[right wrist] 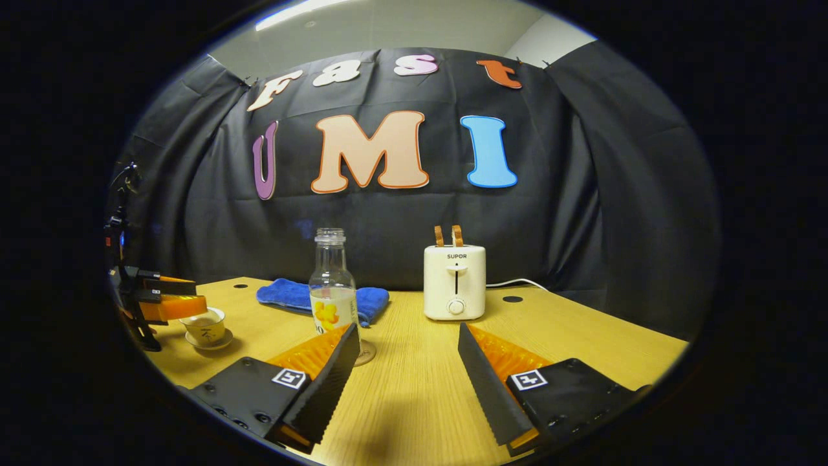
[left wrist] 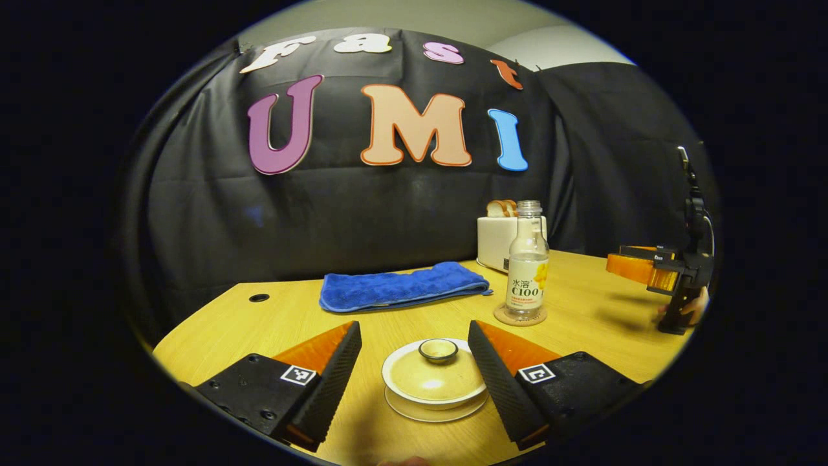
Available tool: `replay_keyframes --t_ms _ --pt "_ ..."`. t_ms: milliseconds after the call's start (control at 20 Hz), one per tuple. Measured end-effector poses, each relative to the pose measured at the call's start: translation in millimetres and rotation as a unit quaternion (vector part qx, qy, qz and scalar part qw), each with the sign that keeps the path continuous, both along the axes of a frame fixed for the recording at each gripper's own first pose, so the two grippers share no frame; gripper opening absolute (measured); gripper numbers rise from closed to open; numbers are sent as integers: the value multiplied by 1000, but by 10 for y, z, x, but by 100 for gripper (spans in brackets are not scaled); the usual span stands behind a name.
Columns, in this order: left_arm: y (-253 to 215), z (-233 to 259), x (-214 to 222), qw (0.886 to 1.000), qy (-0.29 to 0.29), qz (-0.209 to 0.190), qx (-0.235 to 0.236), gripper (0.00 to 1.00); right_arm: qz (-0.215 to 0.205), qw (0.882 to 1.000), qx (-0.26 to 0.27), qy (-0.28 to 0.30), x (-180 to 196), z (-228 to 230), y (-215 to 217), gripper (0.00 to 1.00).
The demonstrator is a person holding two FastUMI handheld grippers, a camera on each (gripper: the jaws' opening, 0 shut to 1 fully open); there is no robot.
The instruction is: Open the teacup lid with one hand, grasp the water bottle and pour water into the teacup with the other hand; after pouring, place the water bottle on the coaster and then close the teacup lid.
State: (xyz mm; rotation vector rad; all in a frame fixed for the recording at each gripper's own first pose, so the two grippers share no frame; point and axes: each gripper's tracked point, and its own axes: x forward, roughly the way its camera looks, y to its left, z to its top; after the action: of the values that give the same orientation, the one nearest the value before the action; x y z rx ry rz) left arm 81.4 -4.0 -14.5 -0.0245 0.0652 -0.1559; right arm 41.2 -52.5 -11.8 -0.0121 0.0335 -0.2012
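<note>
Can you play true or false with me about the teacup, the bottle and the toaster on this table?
1. The lid is on the teacup. True.
2. The water bottle is lying on its side. False: it stands upright on the coaster.
3. The left gripper is open, with the teacup between its fingers. True.
4. The right gripper is squeezing the bottle. False: it is open and holds nothing.
5. The toaster has bread sticking out of the top. True.
6. The blue towel covers the teacup. False: it lies on the table behind it.
</note>
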Motion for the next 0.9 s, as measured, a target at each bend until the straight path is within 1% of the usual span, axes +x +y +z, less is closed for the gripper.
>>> replay_keyframes --t_ms 200,400,600,650,700,800,850,900 --pt "130 51 -161 999 -14 35 -21 97 -9 1000 -1 -1 -10 5 -25 92" --pt "234 77 -317 998 -24 59 -20 97 -16 1000 -1 -2 -22 5 -48 92" --pt "407 90 -451 995 -31 91 -18 97 -23 1000 -1 -2 -28 3 -77 92" --pt "463 71 -470 994 -30 103 -16 100 -26 1000 -2 -3 -32 9 -87 93" --pt "533 64 -491 993 -30 117 -16 97 -29 1000 -2 -2 -37 5 -95 93" --pt "669 67 -543 988 -28 149 -14 97 -39 999 -3 -3 -44 8 -131 93" --pt "733 52 -566 986 -27 165 -13 97 -44 999 -3 -3 -49 15 -149 98" --pt "802 55 -593 983 -26 182 -12 97 -50 999 -4 -3 -62 12 -172 98"
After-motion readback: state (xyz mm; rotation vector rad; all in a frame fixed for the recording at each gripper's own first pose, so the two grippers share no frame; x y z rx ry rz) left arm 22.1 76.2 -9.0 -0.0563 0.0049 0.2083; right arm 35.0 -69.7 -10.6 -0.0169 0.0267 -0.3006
